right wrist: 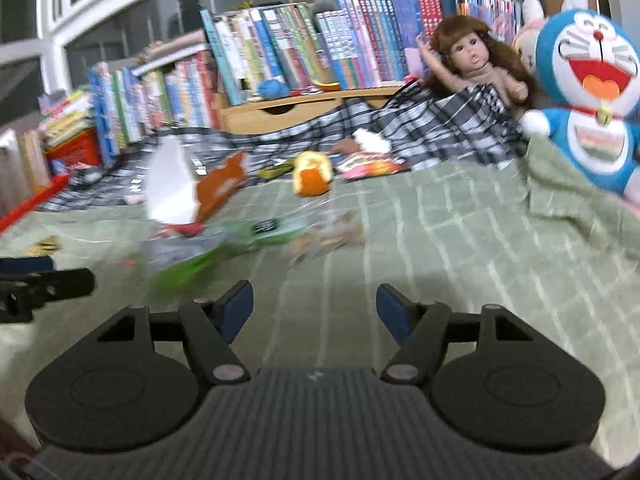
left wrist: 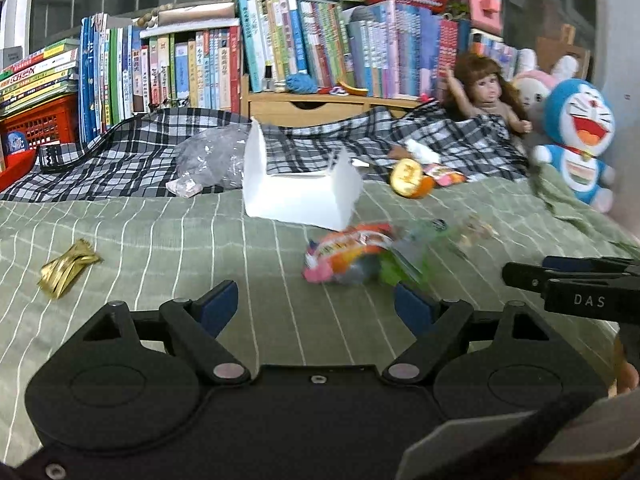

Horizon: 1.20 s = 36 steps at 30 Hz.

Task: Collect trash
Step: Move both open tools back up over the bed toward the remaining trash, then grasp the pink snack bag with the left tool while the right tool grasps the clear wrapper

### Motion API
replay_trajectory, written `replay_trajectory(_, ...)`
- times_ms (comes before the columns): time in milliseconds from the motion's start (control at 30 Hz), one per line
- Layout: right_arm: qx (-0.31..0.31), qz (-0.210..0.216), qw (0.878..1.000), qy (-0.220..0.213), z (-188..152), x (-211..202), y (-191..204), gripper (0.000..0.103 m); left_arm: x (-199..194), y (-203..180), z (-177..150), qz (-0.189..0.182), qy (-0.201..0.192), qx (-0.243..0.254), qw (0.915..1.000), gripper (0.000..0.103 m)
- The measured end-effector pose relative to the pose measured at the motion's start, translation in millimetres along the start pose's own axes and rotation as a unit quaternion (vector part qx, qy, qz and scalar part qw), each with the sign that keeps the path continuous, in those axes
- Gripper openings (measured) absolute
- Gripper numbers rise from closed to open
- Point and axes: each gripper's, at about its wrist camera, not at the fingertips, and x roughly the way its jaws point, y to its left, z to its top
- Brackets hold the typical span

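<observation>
A white open box [left wrist: 298,192] stands on the green striped bedspread [left wrist: 160,232]. Just ahead of my left gripper [left wrist: 316,306], which is open and holds nothing, lies a colourful snack wrapper [left wrist: 352,254]. A gold wrapper [left wrist: 66,268] lies at the left, an orange peel [left wrist: 412,178] and more wrappers [left wrist: 444,174] behind the box. My right gripper [right wrist: 316,306] is open and empty above the bedspread [right wrist: 460,232]. Blurred ahead of it are a green wrapper [right wrist: 224,246], a clear crumpled wrapper [right wrist: 328,236], the box [right wrist: 172,184] and the orange peel [right wrist: 312,176].
A checked blanket [left wrist: 132,160] with a grey plastic bag [left wrist: 218,156] lies behind the box. Books [left wrist: 304,40] line the back. A doll [left wrist: 486,92] and a blue plush toy [left wrist: 580,140] sit at the right. The other gripper's fingers [left wrist: 560,280] reach in from the right.
</observation>
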Motion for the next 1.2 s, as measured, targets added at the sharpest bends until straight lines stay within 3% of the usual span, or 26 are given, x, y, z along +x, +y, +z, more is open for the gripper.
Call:
replay_trajectory(233, -0.047, 0.004, 0.999, 0.006, 21.2, 38.6, 3.8, 0.08, 40.7, 9.4, 23.6, -0.008, 0.013, -0.027, 0.9995, 0.081)
replay_trajectory(500, -0.028, 0.032, 0.998, 0.048, 27.9, 62.6, -0.4, 0.077, 78.5, 2.9, 39.6, -0.012, 0.029, -0.004, 0.9995, 0.082)
replay_trajectory(633, -0.016, 0.042, 0.998, 0.049, 28.1, 64.3, -3.7, 0.077, 94.2, 5.8, 33.6, -0.035, 0.048, -0.036, 0.9976, 0.082)
replay_trajectory(733, -0.015, 0.048, 0.998, 0.047, 28.5, 64.2, -4.3, 0.072, 101.8, 6.6, 30.1, -0.06, 0.059, -0.064, 0.9944, 0.082)
replay_trajectory(967, -0.025, 0.049, 0.997, 0.046, 29.0, 64.0, 0.4, 0.049, 107.4, -4.8, 30.0, -0.061, 0.059, -0.071, 0.9939, 0.081)
replay_trajectory(1067, -0.034, 0.05, 0.997, 0.044, 28.7, 63.4, 3.9, 0.041, 108.4, -8.2, 30.9, -0.055, 0.057, -0.064, 0.9948, 0.072)
replay_trajectory(1200, -0.028, 0.051, 0.998, 0.036, 28.1, 59.8, 3.1, 0.036, 107.8, -13.7, 31.6, -0.054, 0.053, -0.064, 0.995, 0.051)
